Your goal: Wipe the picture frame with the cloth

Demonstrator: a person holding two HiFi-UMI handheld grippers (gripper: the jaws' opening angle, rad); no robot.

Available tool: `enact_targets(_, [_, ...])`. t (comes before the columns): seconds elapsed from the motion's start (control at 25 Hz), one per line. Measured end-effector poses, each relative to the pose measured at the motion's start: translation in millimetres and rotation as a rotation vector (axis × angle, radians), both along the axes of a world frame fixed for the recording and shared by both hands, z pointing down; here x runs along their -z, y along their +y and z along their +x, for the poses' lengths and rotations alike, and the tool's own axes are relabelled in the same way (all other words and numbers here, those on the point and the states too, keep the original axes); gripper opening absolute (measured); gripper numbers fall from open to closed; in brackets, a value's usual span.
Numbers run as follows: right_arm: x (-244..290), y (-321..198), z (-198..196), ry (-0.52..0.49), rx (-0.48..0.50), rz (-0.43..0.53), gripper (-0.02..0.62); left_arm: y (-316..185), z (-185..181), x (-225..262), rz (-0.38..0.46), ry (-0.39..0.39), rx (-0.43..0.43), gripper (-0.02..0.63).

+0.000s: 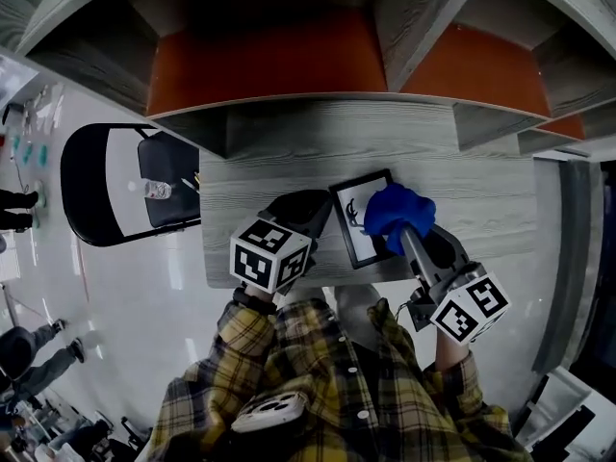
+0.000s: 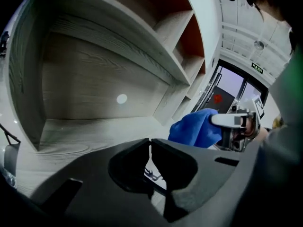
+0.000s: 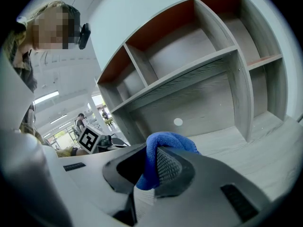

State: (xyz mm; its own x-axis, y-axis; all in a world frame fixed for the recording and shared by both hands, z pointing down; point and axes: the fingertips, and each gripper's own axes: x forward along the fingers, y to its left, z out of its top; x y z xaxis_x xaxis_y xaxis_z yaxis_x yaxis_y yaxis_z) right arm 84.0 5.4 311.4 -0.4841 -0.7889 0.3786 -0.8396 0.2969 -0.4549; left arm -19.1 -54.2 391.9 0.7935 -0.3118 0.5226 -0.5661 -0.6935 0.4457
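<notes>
Picture frame (image 1: 356,241) lies flat on the bench (image 1: 481,210), close to the front edge and about midway along it, a little turned against that edge. My right gripper (image 3: 147,171) has its jaws closed on the blue cloth (image 1: 397,210), and the bunched cloth sits over the far right corner of the frame. I judge this is a good place to begin the wiping. My left gripper (image 2: 150,145) has its jaws pressed together with nothing between them. Its tip is at the left side of the frame; I cannot tell whether it touches. I think it is placed there to keep the frame from sliding toward the left edge of the bench when the cloth pushes on it. The frame's white face is mostly uncovered.
</notes>
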Motion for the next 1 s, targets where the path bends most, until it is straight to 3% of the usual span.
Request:
enact_targets(0.16, [-16,6,-2,-0.007,0.001,-0.026,0.049,-9,2,-39,-0.023,-0.057,-0.010,0.013])
enact_targets(0.4, [-38,18,4,-0.029,-0.011,-0.069,0.049,-13,12,-96,-0.096,-0.133,-0.055,0.094])
enact_targets(0.76, [-61,27,8,-0.060,-0.014,-0.113,0.049,-20,25,-135,-0.075,-0.204,-0.102,0.117])
enact_targets(1.0, [-69,27,9,-0.062,-0.002,-0.130,0.049,-20,32,-138,-0.057,-0.209,-0.119,0.115])
